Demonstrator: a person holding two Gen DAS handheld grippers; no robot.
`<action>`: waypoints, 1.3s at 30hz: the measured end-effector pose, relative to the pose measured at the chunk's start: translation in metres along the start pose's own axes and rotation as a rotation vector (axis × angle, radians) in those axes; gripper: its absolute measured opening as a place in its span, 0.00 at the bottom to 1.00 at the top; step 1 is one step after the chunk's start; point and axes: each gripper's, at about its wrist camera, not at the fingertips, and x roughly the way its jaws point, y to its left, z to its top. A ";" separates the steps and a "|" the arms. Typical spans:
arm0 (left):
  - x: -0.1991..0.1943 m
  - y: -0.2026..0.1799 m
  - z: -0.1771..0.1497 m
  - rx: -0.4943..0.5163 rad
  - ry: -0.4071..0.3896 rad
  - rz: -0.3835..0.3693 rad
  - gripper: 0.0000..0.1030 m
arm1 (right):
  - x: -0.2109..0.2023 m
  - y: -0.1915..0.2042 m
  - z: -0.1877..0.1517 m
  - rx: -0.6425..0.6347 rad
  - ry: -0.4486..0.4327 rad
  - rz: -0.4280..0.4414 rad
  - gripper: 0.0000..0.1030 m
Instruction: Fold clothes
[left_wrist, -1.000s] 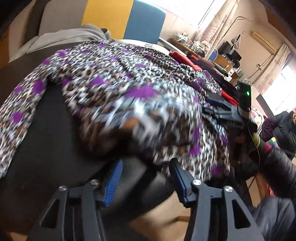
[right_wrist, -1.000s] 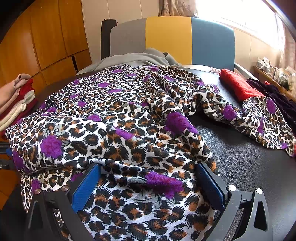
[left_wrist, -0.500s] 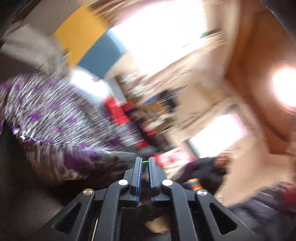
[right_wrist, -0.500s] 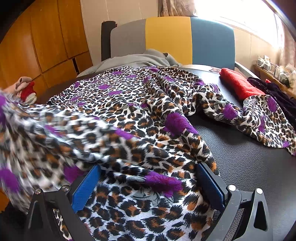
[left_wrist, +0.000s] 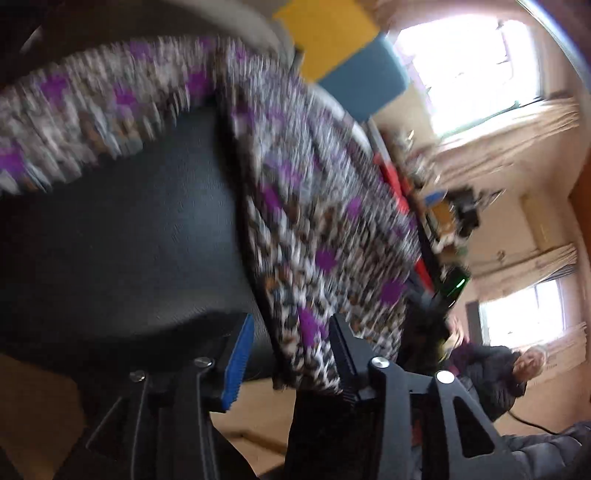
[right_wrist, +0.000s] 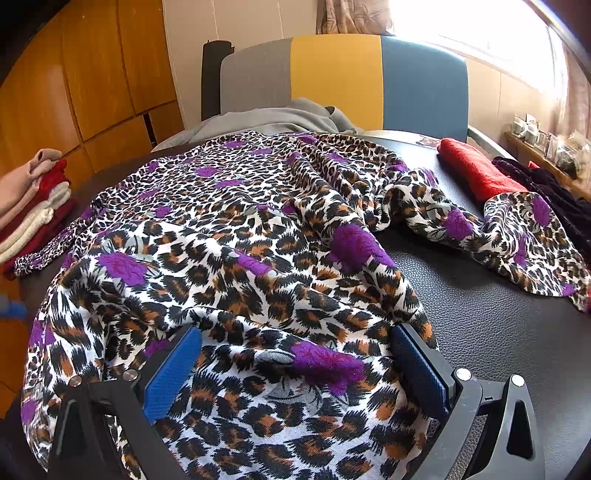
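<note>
Two grippers over one leopard-print garment (right_wrist: 258, 236), spread rumpled across black table (right_wrist: 491, 325). Right gripper (right_wrist: 295, 365): jaws wide apart, cloth lying between, pads not pressing it. Left gripper (left_wrist: 291, 354): jaws opening, garment's near edge hanging between; view blurred. Red cloth (right_wrist: 476, 170) far right. Folded stack (right_wrist: 33, 206) at left edge. Grey cloth (right_wrist: 273, 118) far side, by chair (right_wrist: 343, 77).

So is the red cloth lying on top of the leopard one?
No, the red cloth lies on the black table, and the leopard garment drapes over its near end.
</note>
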 end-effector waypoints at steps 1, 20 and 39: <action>0.008 -0.006 -0.001 0.012 0.013 -0.015 0.50 | 0.000 0.000 0.000 0.000 0.000 0.000 1.00; -0.077 0.011 0.033 -0.016 -0.179 0.308 0.15 | -0.011 0.011 0.011 -0.037 0.146 0.071 1.00; -0.001 -0.041 0.034 0.193 -0.116 0.383 0.20 | -0.051 0.039 -0.017 -0.046 0.258 0.232 1.00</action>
